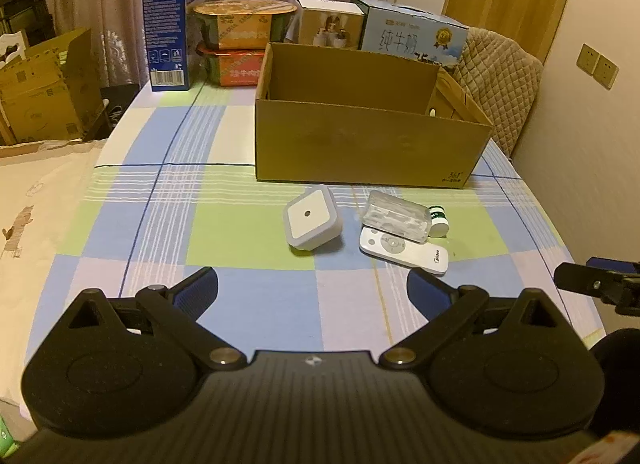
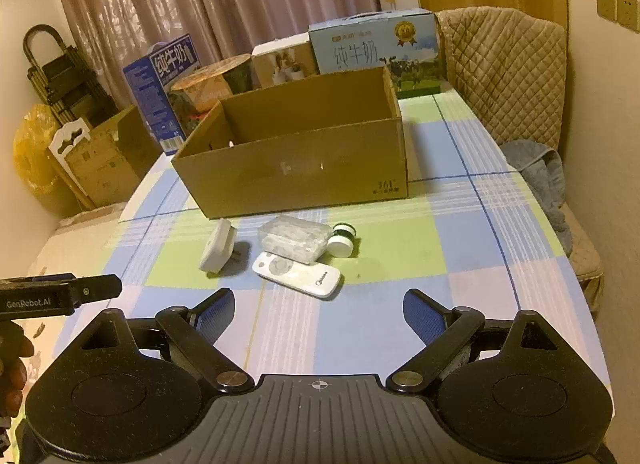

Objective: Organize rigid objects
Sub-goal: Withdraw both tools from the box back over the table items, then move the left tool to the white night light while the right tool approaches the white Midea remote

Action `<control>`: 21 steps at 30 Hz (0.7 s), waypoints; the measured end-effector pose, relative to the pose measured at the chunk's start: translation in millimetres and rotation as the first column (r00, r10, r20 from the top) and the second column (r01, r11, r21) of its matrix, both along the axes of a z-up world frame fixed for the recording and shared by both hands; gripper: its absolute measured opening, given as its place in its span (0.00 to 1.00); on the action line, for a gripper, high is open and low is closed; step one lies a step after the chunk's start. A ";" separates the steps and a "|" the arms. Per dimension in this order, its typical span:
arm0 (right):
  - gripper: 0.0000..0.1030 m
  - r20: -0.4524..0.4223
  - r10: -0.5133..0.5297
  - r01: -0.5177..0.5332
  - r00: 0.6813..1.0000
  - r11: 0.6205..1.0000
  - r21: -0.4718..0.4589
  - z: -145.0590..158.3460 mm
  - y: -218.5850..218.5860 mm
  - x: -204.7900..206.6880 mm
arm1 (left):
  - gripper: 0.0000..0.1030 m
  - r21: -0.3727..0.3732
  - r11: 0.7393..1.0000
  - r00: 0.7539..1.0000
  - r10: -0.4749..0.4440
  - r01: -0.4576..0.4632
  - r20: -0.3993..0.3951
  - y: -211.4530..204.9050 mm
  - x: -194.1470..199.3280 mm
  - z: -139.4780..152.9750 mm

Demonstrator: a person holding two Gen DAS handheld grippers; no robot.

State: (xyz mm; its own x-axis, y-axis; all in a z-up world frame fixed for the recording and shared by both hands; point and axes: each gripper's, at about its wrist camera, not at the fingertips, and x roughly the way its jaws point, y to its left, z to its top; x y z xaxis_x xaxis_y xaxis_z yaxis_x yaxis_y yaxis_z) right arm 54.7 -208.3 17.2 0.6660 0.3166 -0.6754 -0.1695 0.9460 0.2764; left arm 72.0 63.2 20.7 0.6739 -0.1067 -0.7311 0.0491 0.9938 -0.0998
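An open cardboard box (image 1: 360, 144) (image 2: 304, 168) stands on the checked tablecloth. In front of it lie a square white plug-in night light (image 1: 312, 220) (image 2: 218, 250), a clear plastic case (image 1: 396, 218) (image 2: 294, 238), a white remote (image 1: 404, 250) (image 2: 298, 274) and a small white and green jar (image 1: 439, 220) (image 2: 343, 240) on its side. My left gripper (image 1: 312, 290) hovers open, short of the night light and remote. My right gripper (image 2: 318, 310) is open too, just short of the remote. Nothing sits between either pair of fingers.
Milk cartons (image 1: 172, 24) (image 2: 376, 44), stacked noodle bowls (image 1: 240, 40) and a small white box (image 1: 328, 22) line the table's far edge. A quilted chair (image 2: 508, 72) with a grey cloth (image 2: 540, 176) stands at the right. Cardboard boxes (image 1: 44, 92) sit on the floor at left.
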 end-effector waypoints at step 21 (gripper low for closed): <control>0.85 -0.046 0.203 -0.206 0.978 0.976 -0.073 -60.1 32.1 58.5 | 0.96 -0.010 0.999 0.997 -0.043 0.043 -0.068 7.8 59.4 -42.1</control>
